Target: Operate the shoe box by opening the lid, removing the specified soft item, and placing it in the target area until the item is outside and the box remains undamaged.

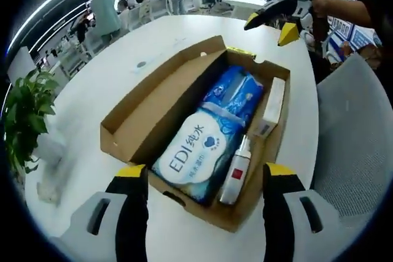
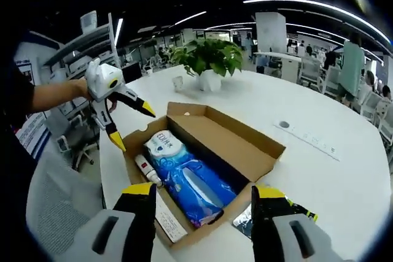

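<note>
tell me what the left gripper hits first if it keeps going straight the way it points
Likely the wet wipes pack inside the open shoe box, or the box's near wall first; depth is unclear. The left gripper is open.

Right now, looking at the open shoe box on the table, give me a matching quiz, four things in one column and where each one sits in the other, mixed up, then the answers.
Things:
1. wet wipes pack
2. small spray bottle
3. flat white box
4. potted plant

Places:
A. on the table outside the shoe box
B. middle of the box
C. against the box wall, at the end far from the left gripper
D. between the wipes and that wall, at the near end

Pairs: 1-B, 2-D, 3-C, 4-A
</note>
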Available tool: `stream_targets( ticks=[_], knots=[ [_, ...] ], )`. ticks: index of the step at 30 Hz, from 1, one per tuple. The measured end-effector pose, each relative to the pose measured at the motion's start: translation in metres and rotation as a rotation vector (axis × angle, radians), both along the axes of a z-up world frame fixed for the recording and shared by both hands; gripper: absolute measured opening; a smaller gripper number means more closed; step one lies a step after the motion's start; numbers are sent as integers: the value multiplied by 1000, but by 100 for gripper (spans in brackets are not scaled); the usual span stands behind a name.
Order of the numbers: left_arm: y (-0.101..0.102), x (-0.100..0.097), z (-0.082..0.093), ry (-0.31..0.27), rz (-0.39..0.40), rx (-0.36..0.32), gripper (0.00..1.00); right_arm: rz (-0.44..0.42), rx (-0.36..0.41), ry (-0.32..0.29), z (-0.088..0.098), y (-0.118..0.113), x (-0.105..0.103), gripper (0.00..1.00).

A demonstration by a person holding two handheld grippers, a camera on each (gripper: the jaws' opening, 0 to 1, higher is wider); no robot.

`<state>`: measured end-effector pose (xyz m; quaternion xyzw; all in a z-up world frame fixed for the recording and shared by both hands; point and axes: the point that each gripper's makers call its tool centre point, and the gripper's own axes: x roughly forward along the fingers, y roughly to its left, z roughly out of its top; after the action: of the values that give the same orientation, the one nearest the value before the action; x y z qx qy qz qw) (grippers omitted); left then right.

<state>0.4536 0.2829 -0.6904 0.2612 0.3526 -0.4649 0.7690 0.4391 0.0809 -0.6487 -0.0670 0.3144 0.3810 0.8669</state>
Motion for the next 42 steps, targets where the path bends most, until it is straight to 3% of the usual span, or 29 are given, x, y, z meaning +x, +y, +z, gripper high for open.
stream_targets(
  ticks=[23,42],
  knots=[
    [-3,8,-19,-17,-157,78,87,305,-92,-90,-13,61,5,81],
    [-7,12,-24,-4,-206,78,94,427,-173,-87,-43,80,9,91]
  ],
)
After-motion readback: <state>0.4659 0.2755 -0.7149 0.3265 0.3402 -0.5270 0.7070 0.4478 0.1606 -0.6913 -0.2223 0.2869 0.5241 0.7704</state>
